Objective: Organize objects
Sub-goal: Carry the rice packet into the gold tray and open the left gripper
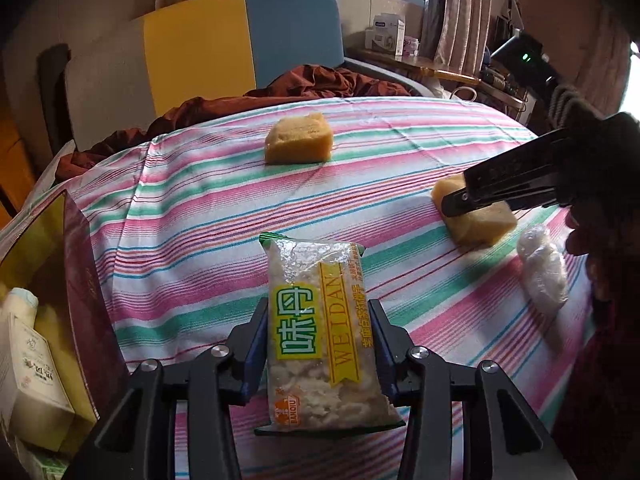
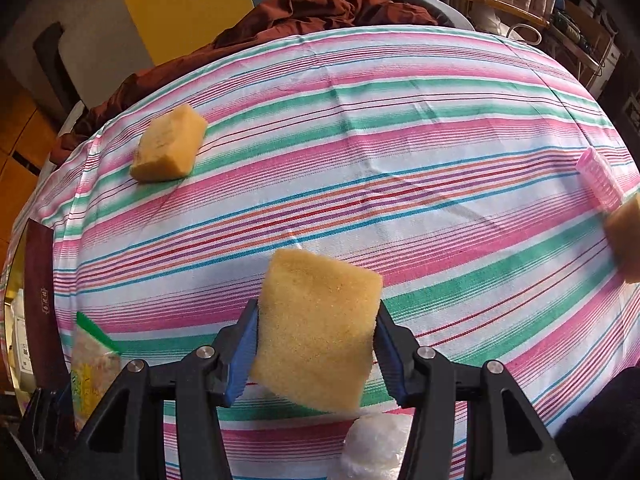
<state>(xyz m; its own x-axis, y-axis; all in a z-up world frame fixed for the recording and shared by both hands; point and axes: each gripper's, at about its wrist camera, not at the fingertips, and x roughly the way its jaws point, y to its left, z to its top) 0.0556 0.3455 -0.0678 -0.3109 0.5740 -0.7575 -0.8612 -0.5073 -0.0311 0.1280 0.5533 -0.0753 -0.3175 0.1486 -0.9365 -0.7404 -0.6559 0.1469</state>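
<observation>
Snack packet (image 1: 320, 332), clear film with white crisp pieces inside, a green-and-yellow label and a gold band reading WEIDAN, sits at lower centre of the left wrist view, clamped between the blue pads of the left tool (image 1: 318, 344) and lifted off the striped surface (image 1: 208, 216). Right tool (image 2: 316, 348) grips a yellow sponge (image 2: 316, 332), porous and squarish, tilted, at lower centre of its own view. A second sponge (image 2: 170, 146) lies flat at upper left of that view, well apart. A clear plastic bundle (image 2: 374, 450) lies at the bottom edge beneath the held sponge. A pink ribbed roller (image 2: 600, 180) sits at the right edge, just beside a further yellow block. Open box (image 1: 80, 292), maroon outside and yellow inside, stands at lower left of the left wrist view; it holds a white carton (image 1: 28, 384) and a pale bottle (image 1: 20, 304).
</observation>
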